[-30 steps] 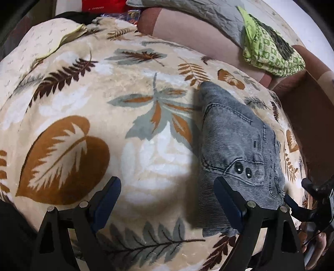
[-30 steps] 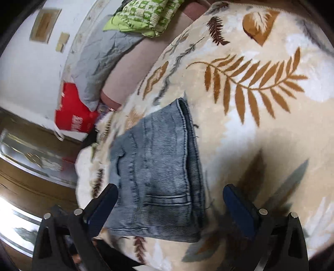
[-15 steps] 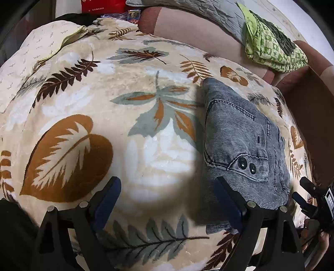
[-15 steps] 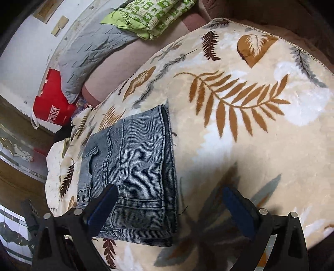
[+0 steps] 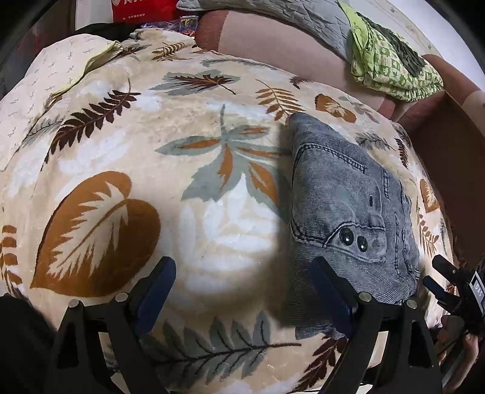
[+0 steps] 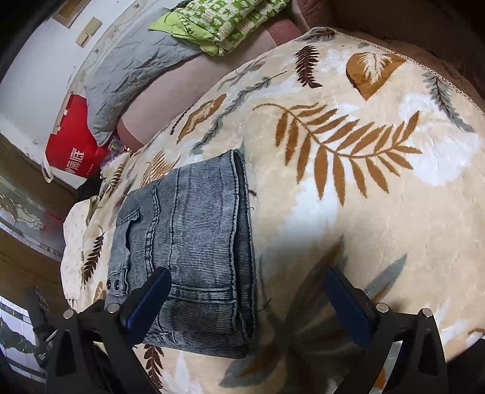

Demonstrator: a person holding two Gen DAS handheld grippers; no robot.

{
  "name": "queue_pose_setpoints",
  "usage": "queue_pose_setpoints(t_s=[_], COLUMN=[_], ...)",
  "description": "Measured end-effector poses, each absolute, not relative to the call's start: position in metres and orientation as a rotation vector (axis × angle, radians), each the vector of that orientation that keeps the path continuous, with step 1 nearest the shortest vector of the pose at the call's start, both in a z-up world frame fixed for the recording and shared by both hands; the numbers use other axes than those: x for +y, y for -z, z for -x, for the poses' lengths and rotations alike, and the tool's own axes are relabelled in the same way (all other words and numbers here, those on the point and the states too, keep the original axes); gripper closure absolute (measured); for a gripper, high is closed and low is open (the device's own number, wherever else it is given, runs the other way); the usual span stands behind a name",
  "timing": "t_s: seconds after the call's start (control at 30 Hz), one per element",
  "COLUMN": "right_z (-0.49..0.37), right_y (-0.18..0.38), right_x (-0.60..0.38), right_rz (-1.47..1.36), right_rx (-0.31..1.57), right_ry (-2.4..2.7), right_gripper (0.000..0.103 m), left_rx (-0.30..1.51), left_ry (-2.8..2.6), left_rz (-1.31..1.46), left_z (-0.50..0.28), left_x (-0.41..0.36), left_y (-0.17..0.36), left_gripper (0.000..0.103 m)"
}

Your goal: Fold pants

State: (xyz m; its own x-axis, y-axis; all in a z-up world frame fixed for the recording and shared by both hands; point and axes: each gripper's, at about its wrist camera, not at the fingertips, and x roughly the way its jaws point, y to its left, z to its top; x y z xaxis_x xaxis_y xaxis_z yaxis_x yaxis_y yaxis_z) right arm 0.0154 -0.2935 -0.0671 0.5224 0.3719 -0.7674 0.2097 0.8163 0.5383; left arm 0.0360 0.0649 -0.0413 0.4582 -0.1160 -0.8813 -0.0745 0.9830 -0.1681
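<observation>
The grey denim pants [image 5: 351, 206] lie folded into a compact rectangle on the leaf-print blanket [image 5: 127, 169], with two dark snaps [image 5: 353, 239] showing on top. The left gripper [image 5: 245, 291] hovers with its jaws wide apart and empty, its right finger over the near left edge of the pants. The right gripper [image 6: 245, 306] is likewise spread apart and empty, its left finger above the near end of the bundle. At far left stands a red bag [image 6: 74, 151] with white Chinese characters, not fully readable. A green patterned cloth [image 6: 221, 21] lies on the far sofa.
</observation>
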Motion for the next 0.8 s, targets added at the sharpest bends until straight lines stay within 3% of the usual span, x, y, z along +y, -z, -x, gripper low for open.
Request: queue_pose_setpoints(t_s=[0.17,0.43,0.53,0.8], right_z=[-0.021,-0.054,-0.069,-0.081], right_y=[0.075,0.075,0.093,0.099], right_x=[-0.301,-0.306,-0.298,-0.279], right_rz=[-0.792,-0.887,-0.913,-0.941], right_rx=[1.071,1.138,1.226,1.245], right_ry=[-0.212,-0.306,-0.332,-0.385], right_gripper=[0.001,0.001,0.0,0.002], left_rx=[1.09,1.171,1.233,1.275], left_ry=[0.088,0.337,0.376,0.399], left_rz=[0.215,0.561,0.598,0.616], left_z=[-0.051,-0.101,-0.113,-0.118], left_x=[0.055,0.053,0.042,0.034], left_y=[0.033,0.045,0.058,0.071], left_gripper=[0.013,0.013,0.013,0.013])
